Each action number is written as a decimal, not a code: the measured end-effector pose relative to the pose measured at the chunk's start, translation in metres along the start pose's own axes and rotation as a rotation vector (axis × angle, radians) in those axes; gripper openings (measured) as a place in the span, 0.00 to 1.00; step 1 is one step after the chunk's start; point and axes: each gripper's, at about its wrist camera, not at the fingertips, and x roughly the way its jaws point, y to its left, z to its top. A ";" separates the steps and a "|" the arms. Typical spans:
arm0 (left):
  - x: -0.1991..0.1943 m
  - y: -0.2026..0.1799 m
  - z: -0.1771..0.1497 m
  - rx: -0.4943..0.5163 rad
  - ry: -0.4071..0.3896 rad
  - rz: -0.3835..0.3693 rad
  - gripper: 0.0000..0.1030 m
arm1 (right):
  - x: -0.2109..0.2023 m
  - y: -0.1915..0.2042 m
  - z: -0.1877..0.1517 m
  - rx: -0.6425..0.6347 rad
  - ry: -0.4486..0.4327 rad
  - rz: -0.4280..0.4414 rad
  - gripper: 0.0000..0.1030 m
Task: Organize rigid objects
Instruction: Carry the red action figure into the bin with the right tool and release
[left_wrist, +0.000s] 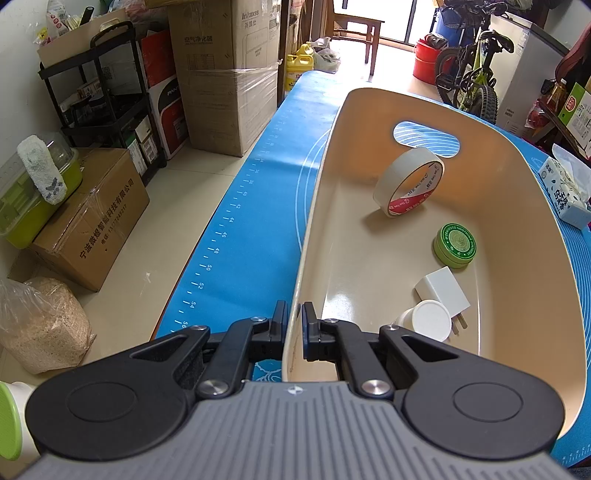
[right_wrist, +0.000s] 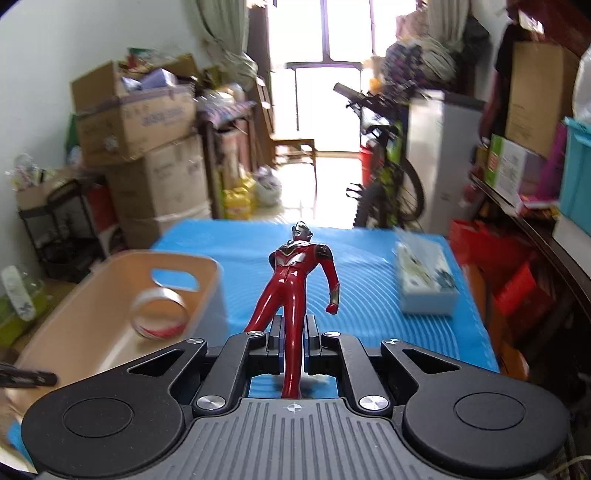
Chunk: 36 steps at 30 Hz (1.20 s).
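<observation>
Right claw (right_wrist: 293, 341) clamped on red figure's (right_wrist: 295, 288) leg, above worktop (right_wrist: 369, 266); left claw (left_wrist: 294, 321) pinches bin (left_wrist: 332, 147) rim. Tape (left_wrist: 408, 181), tin (left_wrist: 455, 245), charger (left_wrist: 443, 290) already binned; figure remains.

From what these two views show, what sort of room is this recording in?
Most likely a cluttered storage or spare room in a home: stacked cardboard boxes, a parked bicycle, and a work table under a blue mat holding a beige bin.
</observation>
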 end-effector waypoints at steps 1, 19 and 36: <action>0.000 0.000 0.000 0.000 0.000 0.000 0.09 | -0.001 0.005 0.004 -0.006 -0.007 0.012 0.19; -0.001 0.001 0.001 -0.007 -0.004 -0.011 0.09 | 0.036 0.136 0.012 -0.111 0.031 0.179 0.19; -0.001 -0.001 0.001 -0.009 -0.004 -0.013 0.09 | 0.088 0.163 -0.041 -0.183 0.312 0.160 0.22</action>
